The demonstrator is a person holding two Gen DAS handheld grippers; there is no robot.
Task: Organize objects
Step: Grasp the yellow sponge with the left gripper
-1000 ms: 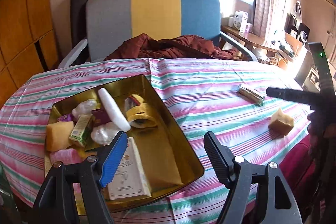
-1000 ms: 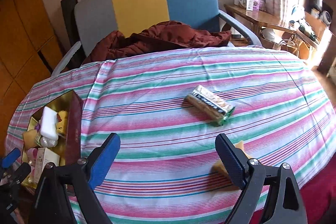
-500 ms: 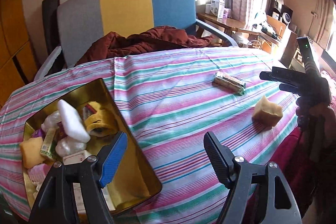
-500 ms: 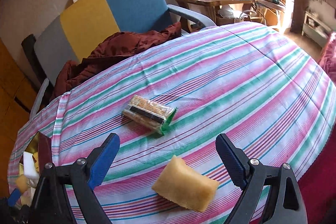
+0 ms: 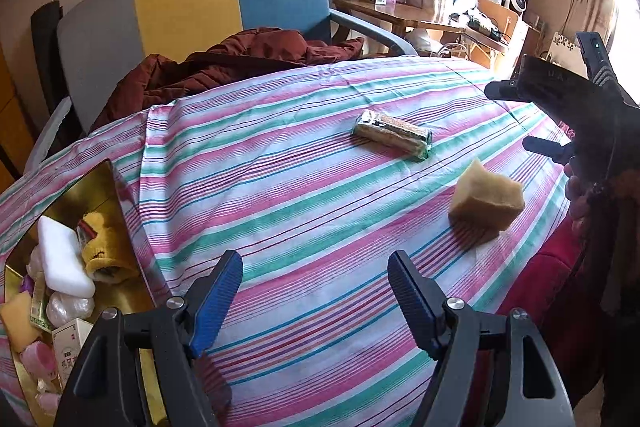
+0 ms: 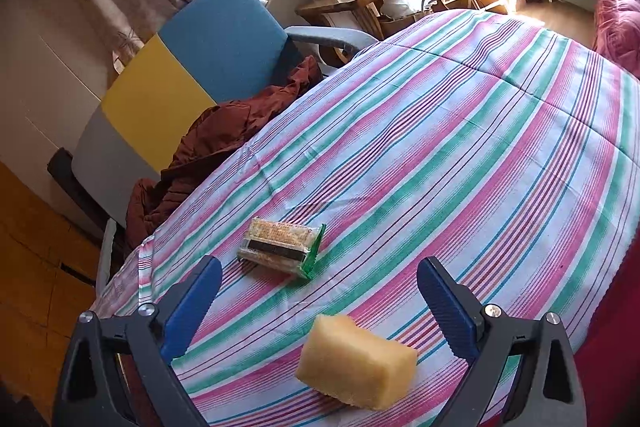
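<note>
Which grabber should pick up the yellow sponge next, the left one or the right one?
Probably the right gripper: it is open and the yellow sponge lies just ahead between its fingers. The left gripper is open too, but sits farther away.

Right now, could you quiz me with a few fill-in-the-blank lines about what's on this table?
1. The sponge lies between the fingers of the ____ gripper.
2. The cracker pack lies on the ____ tablecloth.
3. The white bar lies inside the ____ tin.
4. Both grippers, the left gripper included, are ____.

Missing words: right; striped; gold; open
</note>
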